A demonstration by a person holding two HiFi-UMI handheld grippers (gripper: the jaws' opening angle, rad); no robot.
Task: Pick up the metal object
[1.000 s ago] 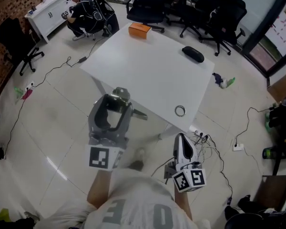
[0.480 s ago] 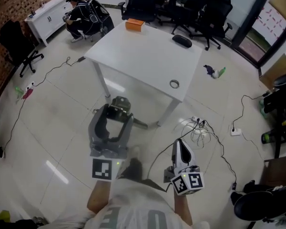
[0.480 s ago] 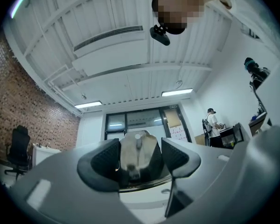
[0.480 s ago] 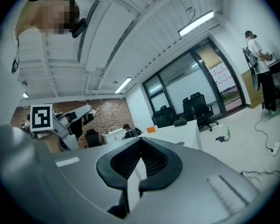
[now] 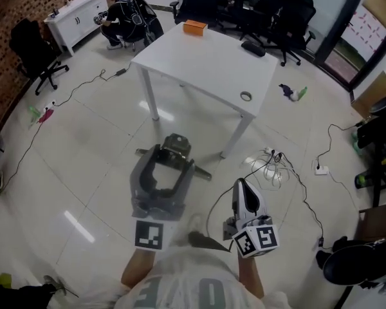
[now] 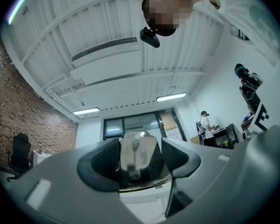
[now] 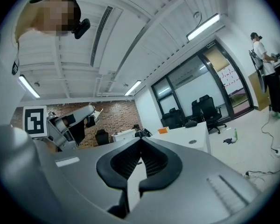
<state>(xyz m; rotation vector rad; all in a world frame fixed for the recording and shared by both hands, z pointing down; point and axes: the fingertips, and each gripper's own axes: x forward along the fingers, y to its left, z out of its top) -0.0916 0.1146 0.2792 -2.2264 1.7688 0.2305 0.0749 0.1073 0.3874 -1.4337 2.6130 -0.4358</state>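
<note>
The white table (image 5: 199,56) is sliding farther away in the head view than half a second ago, and more glossy floor (image 5: 83,147) is opening between it and me. I'm carrying the metal object (image 5: 175,145) in the left gripper (image 5: 172,161), whose pads are clamped on its bright middle block, clear of the table and over the floor. I'm judging it stiff, smooth and fairly heavy for its size, so it could twist in the pads; that blocky centre looks like the right place to hold, not the thin arms sticking out sideways. The right gripper (image 5: 243,185) is riding beside it with its jaws pressed together on nothing. A small ring (image 5: 246,96) and an orange box (image 5: 195,27) are lying on the table. Loose cables (image 5: 270,167) are trailing across the tiles, with office chairs (image 5: 289,11) beyond.
</note>
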